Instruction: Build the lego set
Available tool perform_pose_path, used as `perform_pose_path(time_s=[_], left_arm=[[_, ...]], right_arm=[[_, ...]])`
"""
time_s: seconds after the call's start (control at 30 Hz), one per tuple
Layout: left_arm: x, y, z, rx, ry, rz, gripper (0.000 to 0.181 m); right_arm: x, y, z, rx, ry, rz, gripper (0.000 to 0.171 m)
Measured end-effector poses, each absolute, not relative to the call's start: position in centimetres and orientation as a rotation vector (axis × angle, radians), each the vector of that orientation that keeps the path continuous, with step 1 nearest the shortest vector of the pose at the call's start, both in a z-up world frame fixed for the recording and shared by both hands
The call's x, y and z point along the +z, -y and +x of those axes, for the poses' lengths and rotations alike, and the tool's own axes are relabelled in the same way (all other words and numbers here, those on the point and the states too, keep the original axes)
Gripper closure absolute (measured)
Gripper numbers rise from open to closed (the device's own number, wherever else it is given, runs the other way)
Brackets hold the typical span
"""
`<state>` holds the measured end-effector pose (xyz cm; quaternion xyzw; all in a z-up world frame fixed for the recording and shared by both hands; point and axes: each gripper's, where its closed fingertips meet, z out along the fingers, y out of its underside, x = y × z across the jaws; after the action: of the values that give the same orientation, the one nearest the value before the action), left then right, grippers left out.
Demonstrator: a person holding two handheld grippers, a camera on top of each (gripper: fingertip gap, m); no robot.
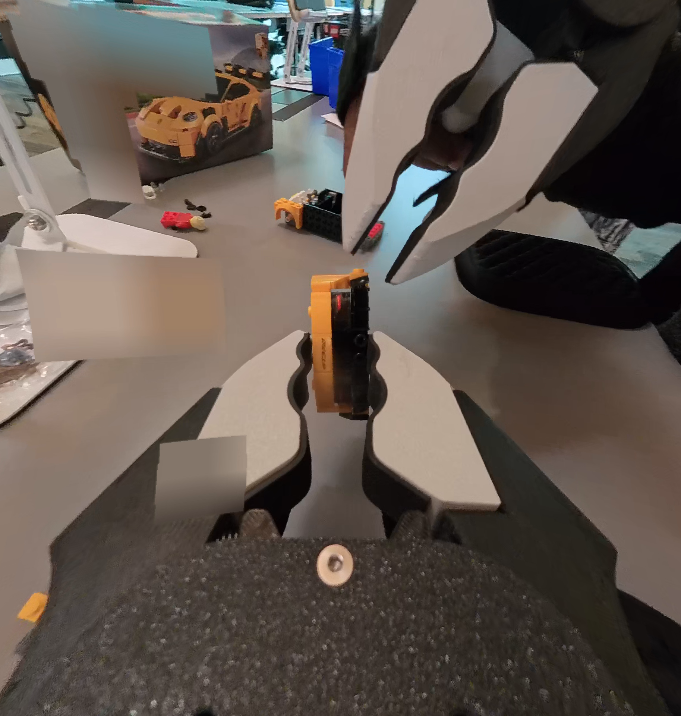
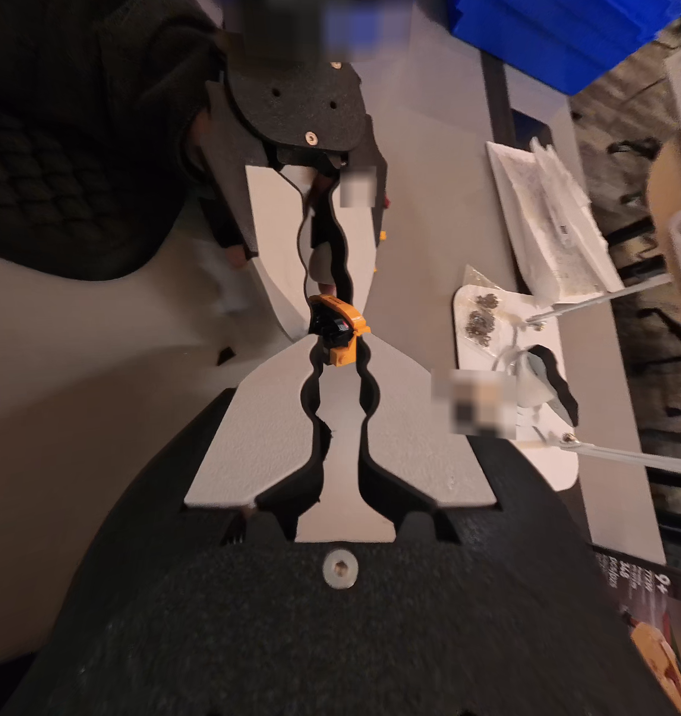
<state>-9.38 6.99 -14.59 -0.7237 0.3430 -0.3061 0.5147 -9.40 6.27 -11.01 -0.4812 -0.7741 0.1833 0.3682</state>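
Observation:
My left gripper (image 1: 338, 335) is shut on an orange and black lego sub-assembly (image 1: 337, 310) and holds it on edge above the grey table (image 1: 253, 294). My right gripper (image 1: 371, 265) comes down from the upper right with its jaws apart and its tips at the far end of the sub-assembly. In the right wrist view my right gripper (image 2: 340, 345) has the end of the sub-assembly (image 2: 340, 325) between its tips, and the left gripper (image 2: 333, 310) faces it from above. I cannot tell whether the right fingers touch it.
The lego box (image 1: 199, 116) stands at the back. A partial orange and black build (image 1: 311, 217), red bricks (image 1: 182, 221) and small black parts (image 1: 197, 205) lie on the table. A white stand base (image 1: 118, 236), a bag of parts (image 2: 482, 317), papers (image 2: 544, 217), a black chair (image 1: 555, 271).

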Motion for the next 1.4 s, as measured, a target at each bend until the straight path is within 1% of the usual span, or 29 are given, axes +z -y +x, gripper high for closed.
perform_pose_path(time_s=[0.03, 0.23, 0.53, 0.93, 1.3, 1.37, 1.4], left_arm=[[-14.5, -7.3, -9.6, -0.712, -0.804, -1.751, 0.155], [-14.2, -8.5, -10.6, -0.600, -0.667, -1.823, 0.155], [-14.2, -8.9, -11.2, -0.530, -0.615, -1.855, 0.155], [-12.7, -8.9, -11.6, -0.552, -0.525, -1.823, 0.156], [-13.4, -8.8, -11.6, -0.496, -0.565, -1.857, 0.156], [-13.5, -8.8, -11.6, -0.464, -0.580, -1.859, 0.156], [-13.6, -8.8, -11.6, -0.440, -0.599, -1.859, 0.156]], right_arm=[[-11.0, -6.6, -9.6, 0.452, 1.951, -1.237, 0.156], [-10.5, -7.9, -10.9, 0.388, 1.692, -1.214, 0.157], [-11.4, -8.3, -11.4, 0.376, 1.663, -1.244, 0.157], [-10.1, -8.2, -11.8, 0.448, 1.537, -1.273, 0.160], [-10.9, -8.0, -11.6, 0.397, 1.586, -1.249, 0.160], [-11.0, -8.0, -11.5, 0.412, 1.588, -1.265, 0.162], [-11.0, -8.2, -11.5, 0.404, 1.582, -1.270, 0.166]])
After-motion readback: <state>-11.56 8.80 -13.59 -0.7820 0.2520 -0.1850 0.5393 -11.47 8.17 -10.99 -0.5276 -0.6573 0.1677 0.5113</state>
